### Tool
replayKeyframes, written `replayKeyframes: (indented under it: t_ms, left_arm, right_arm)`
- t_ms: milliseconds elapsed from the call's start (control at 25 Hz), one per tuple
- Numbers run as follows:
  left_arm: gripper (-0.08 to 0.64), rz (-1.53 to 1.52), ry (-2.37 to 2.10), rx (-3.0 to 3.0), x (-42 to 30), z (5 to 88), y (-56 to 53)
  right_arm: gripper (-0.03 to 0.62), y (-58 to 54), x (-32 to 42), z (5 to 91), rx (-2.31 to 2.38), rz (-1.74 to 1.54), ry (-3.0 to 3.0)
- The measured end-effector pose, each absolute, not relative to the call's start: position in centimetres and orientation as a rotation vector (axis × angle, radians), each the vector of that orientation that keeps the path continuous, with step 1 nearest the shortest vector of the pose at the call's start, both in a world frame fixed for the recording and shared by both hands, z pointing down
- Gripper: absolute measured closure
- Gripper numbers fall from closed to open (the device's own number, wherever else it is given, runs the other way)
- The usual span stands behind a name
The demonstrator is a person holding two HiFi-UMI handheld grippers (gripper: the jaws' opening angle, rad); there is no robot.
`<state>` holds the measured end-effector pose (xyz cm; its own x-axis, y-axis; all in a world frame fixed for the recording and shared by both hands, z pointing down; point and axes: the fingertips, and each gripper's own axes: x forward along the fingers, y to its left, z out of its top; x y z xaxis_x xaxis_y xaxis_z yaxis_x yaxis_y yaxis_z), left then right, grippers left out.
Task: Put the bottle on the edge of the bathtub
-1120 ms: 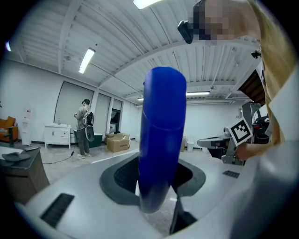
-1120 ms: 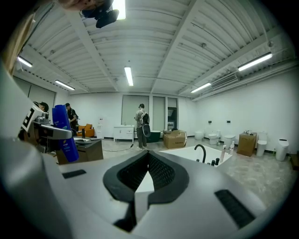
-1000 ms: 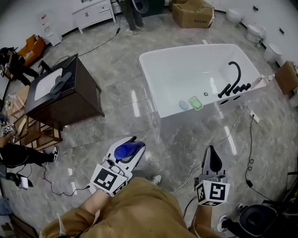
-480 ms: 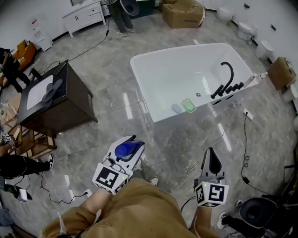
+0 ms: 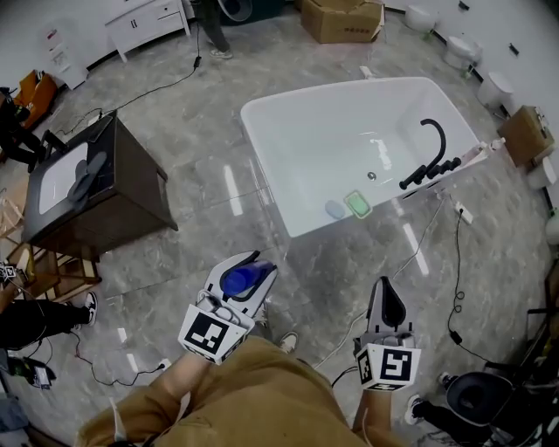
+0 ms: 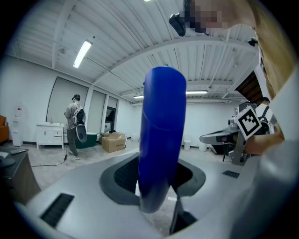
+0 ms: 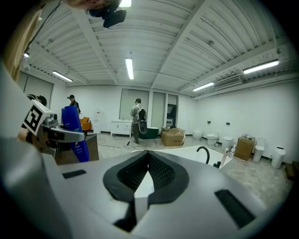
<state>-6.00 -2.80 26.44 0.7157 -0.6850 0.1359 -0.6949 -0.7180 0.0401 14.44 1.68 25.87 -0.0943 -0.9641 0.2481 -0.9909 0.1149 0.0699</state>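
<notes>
A blue bottle point(image 5: 243, 278) stands upright between the jaws of my left gripper point(image 5: 259, 264), which is shut on it. In the left gripper view the bottle point(image 6: 161, 135) fills the middle and hides the left gripper's point(image 6: 159, 163) tips. The white bathtub point(image 5: 271, 166) lies ahead on the grey floor, its near rim a short way beyond both grippers. My right gripper point(image 5: 384, 285) is lower right with nothing in it; in its own view the right gripper point(image 7: 147, 154) has its jaws pressed together, with the bottle point(image 7: 74, 133) at left and the bathtub point(image 7: 184, 151) ahead.
A black faucet point(image 5: 428, 153) sits on the tub's right rim. A green soap dish point(image 5: 356, 204) and a blue object point(image 5: 335, 209) lie inside it. A dark washbasin cabinet point(image 5: 92, 188) stands left. Cables point(image 5: 454, 262) trail right of the tub; a cardboard box point(image 5: 341, 19) is behind.
Both grippers have moved forward over the floor and the tub's near rim is now closer to them. The bottle stays gripped in the left one.
</notes>
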Motion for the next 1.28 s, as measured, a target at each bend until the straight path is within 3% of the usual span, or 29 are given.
replayKeyframes:
  t_ms: [1280]
  left_arm:
    - [0.407,0.299,-0.890,2.790,0.1,44.0,-19.2]
  right_arm:
    - [0.588,-7.7,13.3,39.1,1.972,0.348,-1.964]
